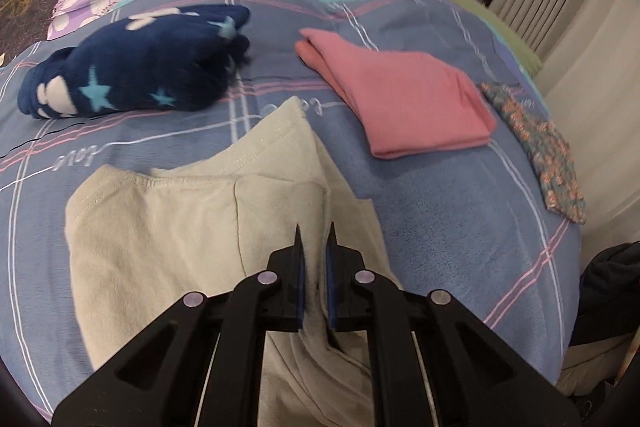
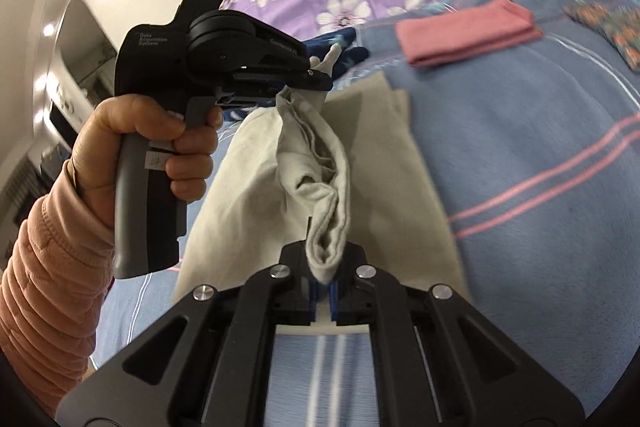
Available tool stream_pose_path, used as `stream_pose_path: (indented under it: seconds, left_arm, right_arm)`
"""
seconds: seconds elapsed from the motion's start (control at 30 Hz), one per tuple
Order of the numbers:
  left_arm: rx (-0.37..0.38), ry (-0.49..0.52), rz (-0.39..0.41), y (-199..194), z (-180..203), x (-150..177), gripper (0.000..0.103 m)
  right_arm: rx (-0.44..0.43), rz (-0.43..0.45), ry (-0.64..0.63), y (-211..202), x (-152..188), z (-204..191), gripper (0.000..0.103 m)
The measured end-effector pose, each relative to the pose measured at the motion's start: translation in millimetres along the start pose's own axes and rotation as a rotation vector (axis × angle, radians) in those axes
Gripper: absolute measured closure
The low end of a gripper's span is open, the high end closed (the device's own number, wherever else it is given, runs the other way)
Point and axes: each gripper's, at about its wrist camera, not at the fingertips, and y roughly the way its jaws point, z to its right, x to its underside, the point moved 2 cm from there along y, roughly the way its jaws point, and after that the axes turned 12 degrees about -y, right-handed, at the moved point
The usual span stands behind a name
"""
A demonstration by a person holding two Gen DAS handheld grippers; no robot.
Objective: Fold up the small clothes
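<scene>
The cream garment (image 1: 160,239) lay on the bed (image 1: 460,267), its spread body resting on the blue checked blanket toward the near edge, with one side lifted off the cover. The left gripper (image 1: 315,231) had its jaws drawn narrow on a fold of that cloth, which ran up between the two blades, and the right gripper (image 2: 322,267) was likewise clamped nearly closed on a bunched roll of the same garment. In the right wrist view the held edge ran as a sagging ridge from the right gripper away to the left gripper (image 2: 304,83), gripped by the person's left hand (image 2: 160,143), so the long axis of the lifted edge lay straight between the two grippers, and the flat remainder lay beneath and beyond it. The coming fold seemed to turn on that line: both grippers probably had to carry the edge together across the flat part, toward the far side of the bed where the folded pink cloth (image 1: 404,99) and the dark blue starred garment (image 1: 132,67) sat well apart from it. Neither gripper looked nearer the landing spot; they shared the edge.
</scene>
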Motion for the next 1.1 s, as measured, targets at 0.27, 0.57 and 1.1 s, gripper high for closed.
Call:
stream_pose_path:
  seconds: [0.27,0.57,1.1]
  left_arm:
    - [-0.084,0.084,-0.014,30.7,30.4,6.4,0.091]
    - [-0.041,0.130,0.168,-26.2,35.7,11.0,0.045]
    - [-0.181,0.213,0.255,-113.5,-99.7,186.0,0.028]
  right_arm:
    - [-0.023,-0.009,0.090,-2.3,18.2,26.2,0.099]
    - [-0.103,-0.056,0.200,5.7,33.2,45.3,0.098]
    - [-0.103,-0.051,0.218,5.9,26.2,49.5,0.098]
